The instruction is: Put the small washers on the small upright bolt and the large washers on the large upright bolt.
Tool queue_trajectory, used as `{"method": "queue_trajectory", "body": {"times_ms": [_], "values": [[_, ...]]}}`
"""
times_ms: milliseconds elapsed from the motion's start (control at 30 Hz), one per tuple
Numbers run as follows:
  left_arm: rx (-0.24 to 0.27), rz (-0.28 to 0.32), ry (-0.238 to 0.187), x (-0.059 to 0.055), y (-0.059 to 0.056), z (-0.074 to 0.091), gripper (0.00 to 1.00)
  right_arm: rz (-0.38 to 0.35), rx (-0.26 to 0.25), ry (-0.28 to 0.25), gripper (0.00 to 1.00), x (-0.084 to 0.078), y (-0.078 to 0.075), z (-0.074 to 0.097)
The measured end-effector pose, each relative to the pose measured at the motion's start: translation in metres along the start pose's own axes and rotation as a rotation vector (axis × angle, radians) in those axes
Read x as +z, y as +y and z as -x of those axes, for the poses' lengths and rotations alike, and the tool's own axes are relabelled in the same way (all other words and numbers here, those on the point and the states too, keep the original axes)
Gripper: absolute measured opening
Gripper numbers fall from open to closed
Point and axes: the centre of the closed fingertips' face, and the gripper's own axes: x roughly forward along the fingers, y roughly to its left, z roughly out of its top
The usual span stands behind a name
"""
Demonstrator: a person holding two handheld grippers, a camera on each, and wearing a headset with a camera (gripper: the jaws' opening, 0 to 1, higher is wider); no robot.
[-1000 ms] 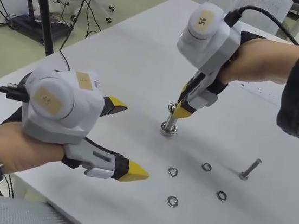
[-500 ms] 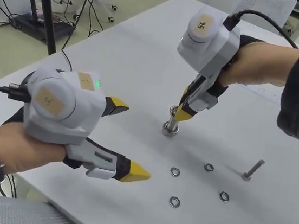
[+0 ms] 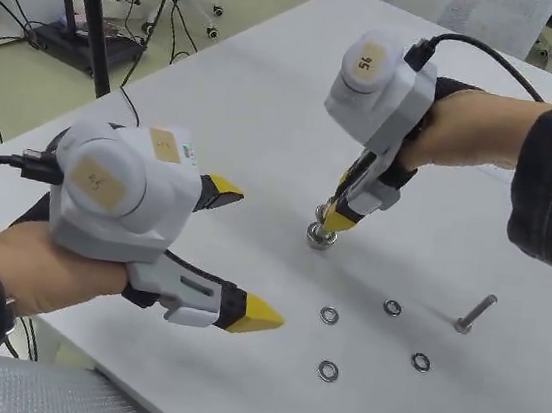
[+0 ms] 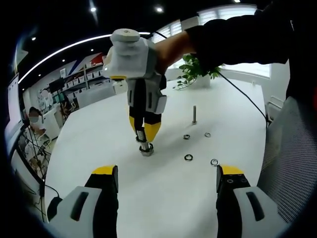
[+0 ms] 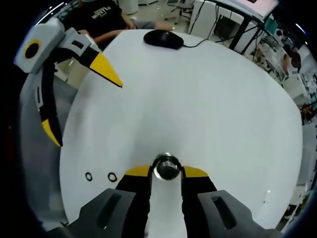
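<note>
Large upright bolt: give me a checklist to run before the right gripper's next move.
1. Right gripper lined up on the large steel upright bolt, jaws either side of its top: ok.
2. Right jaws clamped or released: cannot tell.
3. Left gripper open, off to the side of that bolt: ok.
4. Thin small upright bolt standing, bare and unobstructed: ok.
5. Small silver ring washers placed on their bolt: not ok, four lie loose on the white table.
</note>
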Motion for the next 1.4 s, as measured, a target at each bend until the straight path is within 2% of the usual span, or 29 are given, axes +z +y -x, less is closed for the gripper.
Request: {"method": "queue_trajectory", "body": {"times_ms": [267, 633, 1100, 1400], "values": [[-0.001, 0.002, 0.003, -0.001, 0.0, 0.0, 0.81, -0.015, 0.006, 0.005, 0.24, -0.004, 0.001, -0.013], [-0.003, 0.004, 0.005, -0.002, -0.002, 0.0, 0.81, -0.022, 0.003, 0.008, 0.24, -0.008, 0.001, -0.023], [-0.006, 0.003, 0.009, -0.003, -0.002, -0.001, 0.81, -0.01, 0.007, -0.001, 0.24, -0.009, 0.0, -0.023], [-0.01, 0.002, 0.012, -0.003, -0.002, -0.002, 0.81, -0.024, -0.01, -0.015, 0.24, -0.015, -0.004, -0.013]]}}
